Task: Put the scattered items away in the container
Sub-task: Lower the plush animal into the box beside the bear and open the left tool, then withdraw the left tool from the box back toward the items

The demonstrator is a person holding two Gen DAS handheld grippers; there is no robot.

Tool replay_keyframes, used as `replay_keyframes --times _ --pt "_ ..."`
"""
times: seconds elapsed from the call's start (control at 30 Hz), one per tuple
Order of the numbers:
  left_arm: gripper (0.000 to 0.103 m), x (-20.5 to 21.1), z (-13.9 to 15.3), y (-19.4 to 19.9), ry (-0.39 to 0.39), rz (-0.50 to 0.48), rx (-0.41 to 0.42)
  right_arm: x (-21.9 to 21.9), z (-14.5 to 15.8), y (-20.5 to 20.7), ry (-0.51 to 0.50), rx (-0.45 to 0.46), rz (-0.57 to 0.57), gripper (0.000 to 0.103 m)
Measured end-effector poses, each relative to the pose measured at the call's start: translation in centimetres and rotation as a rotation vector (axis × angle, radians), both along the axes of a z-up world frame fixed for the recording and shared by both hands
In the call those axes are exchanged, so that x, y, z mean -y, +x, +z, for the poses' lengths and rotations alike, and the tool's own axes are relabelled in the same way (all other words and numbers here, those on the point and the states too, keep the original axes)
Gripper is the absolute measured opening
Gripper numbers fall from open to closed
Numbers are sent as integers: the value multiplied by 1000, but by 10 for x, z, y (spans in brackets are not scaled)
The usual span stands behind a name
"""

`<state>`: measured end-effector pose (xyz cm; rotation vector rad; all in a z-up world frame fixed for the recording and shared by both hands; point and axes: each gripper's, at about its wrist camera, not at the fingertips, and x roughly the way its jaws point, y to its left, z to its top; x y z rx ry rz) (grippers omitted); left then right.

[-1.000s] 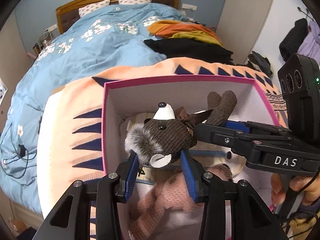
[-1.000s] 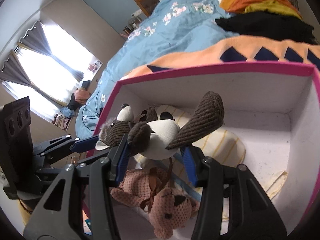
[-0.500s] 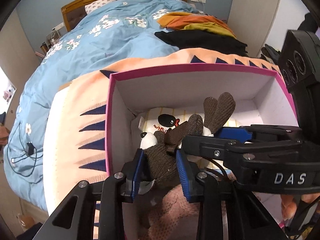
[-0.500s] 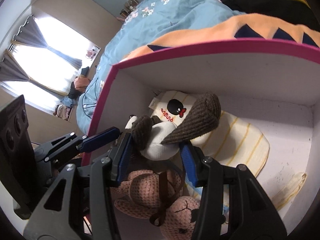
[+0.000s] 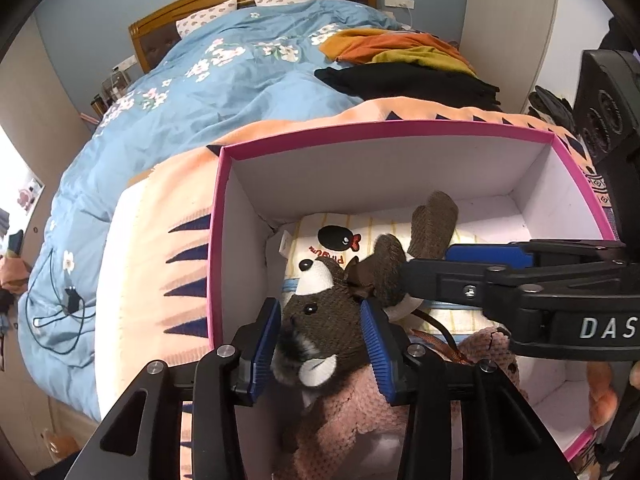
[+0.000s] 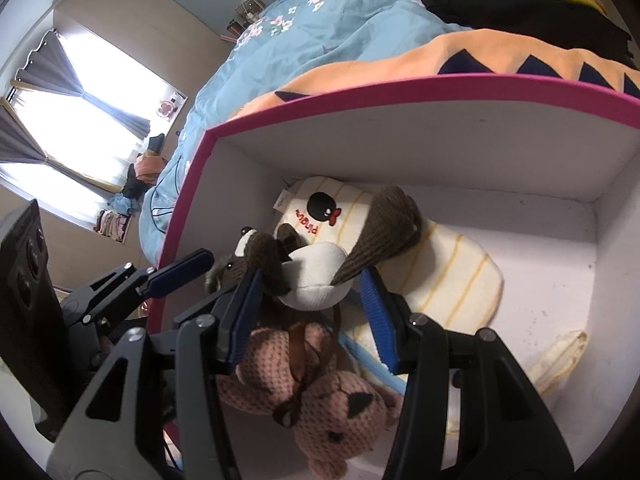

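Observation:
A brown plush mouse (image 5: 332, 316) with a white belly (image 6: 316, 276) lies inside the pink-rimmed white box (image 5: 380, 132), on top of a pink knitted bear (image 6: 320, 412). My left gripper (image 5: 322, 344) stands around its head, jaws wide and barely touching it. My right gripper (image 6: 312, 320) stands around its belly, also spread, with a gap on the right side. A striped cream Pingu cloth (image 6: 440, 276) lies under the toys on the box floor.
The box rim (image 6: 400, 88) stands on an orange blanket (image 5: 160, 260) at the foot of a blue floral bed (image 5: 200, 92). Folded black and orange clothes (image 5: 408, 68) lie on the bed behind. A bright window (image 6: 80, 128) is at far left.
Both grippers have lowered the brown mouse into the box onto the pink bear, and their jaws have spread apart from it.

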<state>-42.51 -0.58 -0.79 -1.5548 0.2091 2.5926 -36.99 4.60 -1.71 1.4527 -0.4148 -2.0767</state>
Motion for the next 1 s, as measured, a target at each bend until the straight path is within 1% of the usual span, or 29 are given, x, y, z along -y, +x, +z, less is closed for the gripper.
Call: replay_keyframes --times 0.07,0.17,0.23,0.3,0.33,0.4,0.43,0.5,0.57,0.63,0.77,0.8,0.83,0.87,0.97,1.0 --pt "43 -1 0 2 -13 5 -6 -2 -1 2 3 -1 4 53" --pt "44 0 3 4 -7 11 -7 -5 -3 7 2 2 12 53" --pt "50 1 4 6 -2 15 -7 -8 -3 10 1 0 15 53" --pt "56 3 10 10 31 21 -18 -11 0 15 -2 -16 13 53" --pt "57 4 13 11 46 26 -25 -13 3 19 -4 -31 13 53" --pt "74 5 21 17 57 50 -55 -17 10 26 -8 -60 14 53" --pt "76 4 25 22 57 61 -78 -19 13 29 -10 -75 14 53" --pt "77 2 31 27 56 61 -94 -23 19 37 -13 -104 14 54" --pt "81 -3 38 35 53 67 -117 -26 26 45 -13 -139 13 57" --pt "83 -5 43 42 48 74 -132 -28 33 55 -3 -179 14 59" --pt "86 -7 52 57 74 88 -141 -33 43 75 0 -241 17 61" --pt "86 -7 53 60 84 90 -140 -35 45 81 -2 -254 18 64" --pt "86 -7 54 65 98 93 -136 -37 47 86 -3 -268 18 70" --pt "86 -7 54 70 107 96 -132 -40 50 92 -5 -282 19 72" --pt "86 -9 56 85 132 96 -129 -46 56 108 -9 -323 20 73" --pt "86 -9 56 90 139 94 -129 -48 59 113 -10 -337 21 75"
